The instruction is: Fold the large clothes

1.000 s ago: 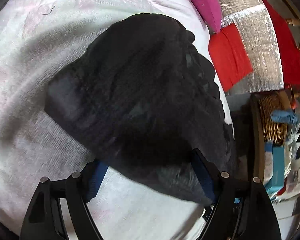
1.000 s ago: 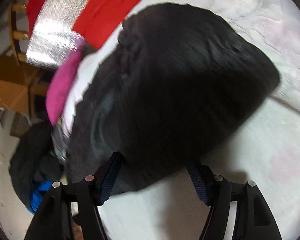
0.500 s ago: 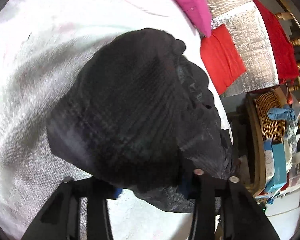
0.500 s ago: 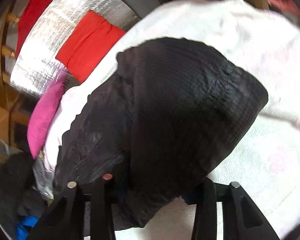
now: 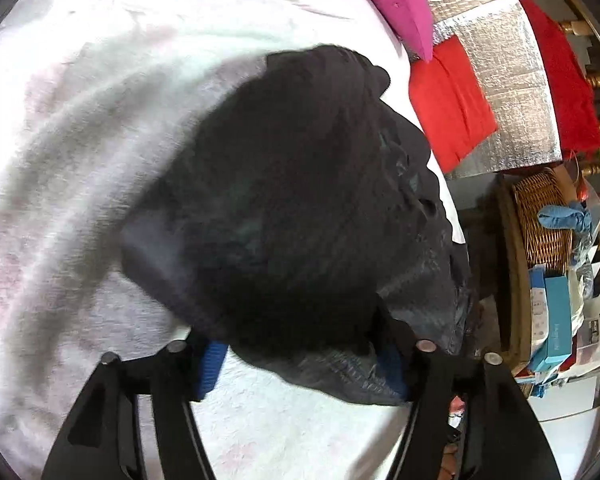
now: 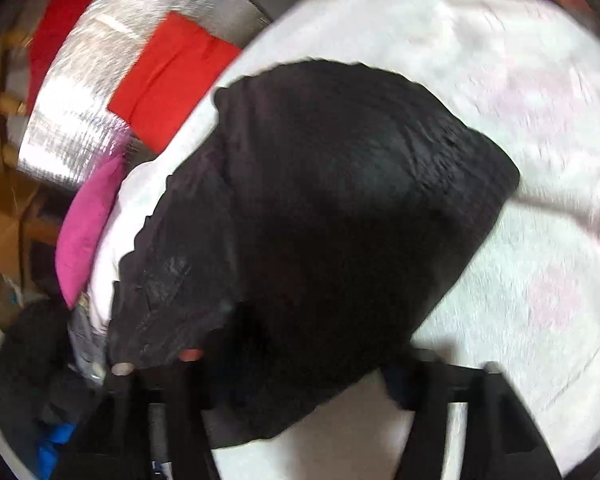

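Observation:
A black garment [image 5: 300, 208] lies bunched in a folded heap on the white bedsheet [image 5: 80, 160]. Its near edge reaches down between the fingers of my left gripper [image 5: 302, 364]. That gripper's jaws are opening, and the blue pads [image 5: 211, 364] stand apart on either side of the cloth without pressing on it. In the blurred right wrist view the same black garment [image 6: 340, 220] fills the middle over the white bedsheet [image 6: 540, 280]. My right gripper [image 6: 296, 384] is also opening, with the garment's hem hanging loose between its fingers.
A pink cushion [image 5: 396, 4], a red cloth [image 5: 448, 104] and a silver quilted cover [image 5: 508, 80] sit past the bed's far edge. A wicker basket [image 5: 540, 216] and boxes [image 5: 556, 320] stand to the right. Dark clothes [image 6: 28, 360] are piled at the lower left.
Half a second ago both grippers had narrowed onto the garment's near edge; now both sets of jaws have spread again. The right view has swung and blurred, and the heap sits slightly further away.

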`<state>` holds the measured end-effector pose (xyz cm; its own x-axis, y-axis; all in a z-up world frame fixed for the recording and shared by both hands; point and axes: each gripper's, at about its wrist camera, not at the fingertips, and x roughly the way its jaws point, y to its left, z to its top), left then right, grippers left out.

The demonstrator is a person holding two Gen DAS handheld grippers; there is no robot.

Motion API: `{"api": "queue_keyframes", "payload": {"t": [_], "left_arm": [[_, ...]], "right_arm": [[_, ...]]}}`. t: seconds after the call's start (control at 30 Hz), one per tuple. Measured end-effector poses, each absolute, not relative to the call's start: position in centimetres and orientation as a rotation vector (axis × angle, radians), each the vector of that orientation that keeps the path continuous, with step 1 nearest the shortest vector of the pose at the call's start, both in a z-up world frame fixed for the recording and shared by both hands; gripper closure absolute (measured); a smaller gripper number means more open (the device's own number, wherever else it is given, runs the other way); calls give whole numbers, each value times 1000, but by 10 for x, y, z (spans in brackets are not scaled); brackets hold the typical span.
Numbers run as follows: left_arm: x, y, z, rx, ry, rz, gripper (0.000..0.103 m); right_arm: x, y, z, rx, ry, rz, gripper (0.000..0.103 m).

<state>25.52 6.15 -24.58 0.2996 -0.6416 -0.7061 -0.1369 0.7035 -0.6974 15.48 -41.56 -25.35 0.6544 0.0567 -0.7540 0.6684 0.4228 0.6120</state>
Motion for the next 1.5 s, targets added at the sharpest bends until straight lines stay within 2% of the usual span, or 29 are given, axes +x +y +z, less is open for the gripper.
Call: {"api": "queue_keyframes", "payload": {"t": [0.13, 0.3, 0.5, 0.63, 0.77, 0.83, 0.93, 1.0, 1.07, 1.2, 1.3, 1.33, 1.37, 1.4, 1.43, 1.47, 1.5], "left_arm": [[241, 83, -238, -799, 1245, -342, 29], [226, 113, -218, -754, 1167, -293, 23], [225, 151, -208, -678, 1068, -158, 23], [239, 143, -212, -652, 1057, -136, 22], [267, 113, -215, -597, 1071, -200, 21], [283, 98, -218, -553, 1098, -254, 17], [290, 96, -228, -562, 1154, -276, 17], [296, 95, -236, -609, 1176, -296, 16], [300, 92, -240, -626, 1184, -336, 16], [304, 79, -243, -583, 1189, -412, 16], [302, 66, -243, -562, 1183, -475, 17], [300, 62, -242, -551, 1180, -489, 18], [300, 57, -242, -543, 1177, -501, 32], [299, 51, -240, -520, 1176, -506, 46], [298, 46, -238, -496, 1161, -505, 48], [298, 42, -235, -481, 1150, -507, 55], [296, 39, -232, -462, 1139, -510, 60]], "right_arm": [[141, -431, -243, 1128, 807, -358, 36], [120, -447, -227, 1022, 870, -312, 36], [91, -495, -206, 912, 777, -337, 34], [107, -525, -219, 970, 724, -316, 33], [138, -539, -240, 993, 754, -276, 33], [149, -545, -249, 1012, 763, -236, 33], [162, -552, -259, 1058, 761, -133, 33], [172, -551, -264, 1069, 754, -91, 32], [184, -550, -269, 1075, 761, -47, 26], [213, -542, -288, 1096, 821, 26, 24], [227, -528, -282, 1042, 799, 64, 25], [232, -521, -280, 1017, 812, 61, 30], [236, -514, -278, 981, 823, 53, 37], [240, -505, -273, 923, 839, 42, 40], [244, -494, -265, 843, 848, 11, 51], [245, -489, -261, 815, 847, 4, 63], [244, -486, -256, 812, 834, 7, 63]]}}
